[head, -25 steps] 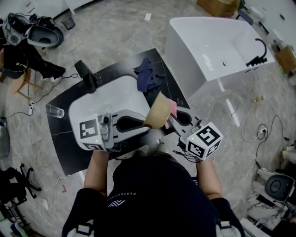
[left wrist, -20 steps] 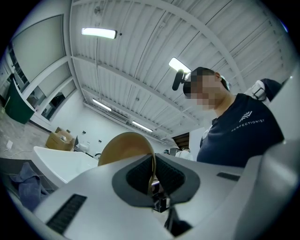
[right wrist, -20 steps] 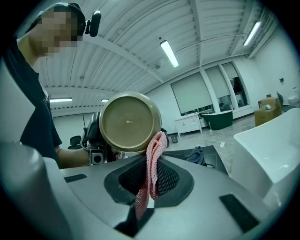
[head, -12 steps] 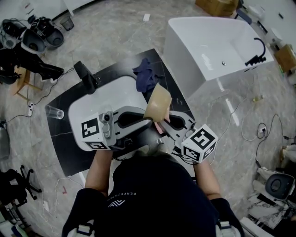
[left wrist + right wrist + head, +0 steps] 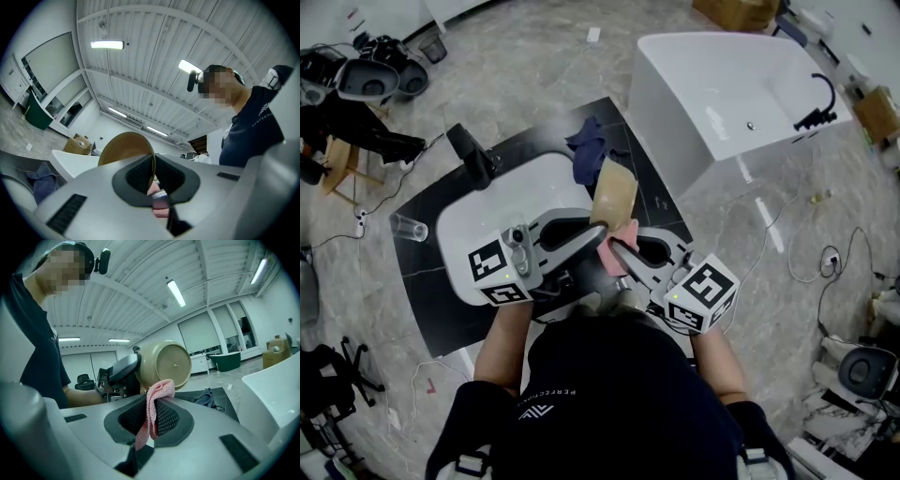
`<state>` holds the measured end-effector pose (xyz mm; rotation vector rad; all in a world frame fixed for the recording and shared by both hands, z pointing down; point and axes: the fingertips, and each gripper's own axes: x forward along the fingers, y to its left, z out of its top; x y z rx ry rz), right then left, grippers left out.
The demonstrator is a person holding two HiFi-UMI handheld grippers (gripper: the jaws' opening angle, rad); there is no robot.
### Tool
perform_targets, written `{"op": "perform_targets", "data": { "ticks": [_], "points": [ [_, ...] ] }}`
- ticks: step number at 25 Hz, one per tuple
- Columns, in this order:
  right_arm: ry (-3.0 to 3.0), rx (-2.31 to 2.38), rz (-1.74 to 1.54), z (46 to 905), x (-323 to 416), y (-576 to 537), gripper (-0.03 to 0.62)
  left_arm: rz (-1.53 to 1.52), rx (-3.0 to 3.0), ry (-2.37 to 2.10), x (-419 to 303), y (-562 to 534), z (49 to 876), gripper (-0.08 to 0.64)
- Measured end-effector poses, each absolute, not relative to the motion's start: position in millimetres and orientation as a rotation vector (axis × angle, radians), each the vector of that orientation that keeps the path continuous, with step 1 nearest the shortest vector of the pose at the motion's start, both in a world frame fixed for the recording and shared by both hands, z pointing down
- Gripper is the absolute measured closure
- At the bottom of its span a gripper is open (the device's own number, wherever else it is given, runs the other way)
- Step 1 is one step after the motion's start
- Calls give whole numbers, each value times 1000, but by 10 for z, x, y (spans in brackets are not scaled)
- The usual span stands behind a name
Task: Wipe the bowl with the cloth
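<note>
The left gripper (image 5: 153,174) had its jaws closed tight on the thin rim of the tan bowl (image 5: 123,149). The bowl stood on edge in the middle of the head view, above the white sink (image 5: 478,220). The right gripper (image 5: 151,417) pinched the pink cloth (image 5: 158,392). A small fold stood out beyond the jaws at the bowl's lower outside, though I could not confirm real contact. To wipe well, it seemed best to press that fold flat on the wall, keep the jaw tips off it, and let the rim grip resist the push.
</note>
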<state>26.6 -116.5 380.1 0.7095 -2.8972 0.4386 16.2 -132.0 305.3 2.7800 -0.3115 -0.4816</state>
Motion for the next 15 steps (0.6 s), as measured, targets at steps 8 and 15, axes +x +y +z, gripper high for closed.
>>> {"op": "perform_targets", "data": {
  "ticks": [8, 15],
  "points": [
    [-2935, 658, 402, 3687, 219, -1097, 543, -341, 2793, -481, 171, -1413, 3261, 540],
    [-2966, 692, 401, 3582, 272, -1128, 543, -273, 2736, -624, 35, -1552, 3442, 540]
  ]
}}
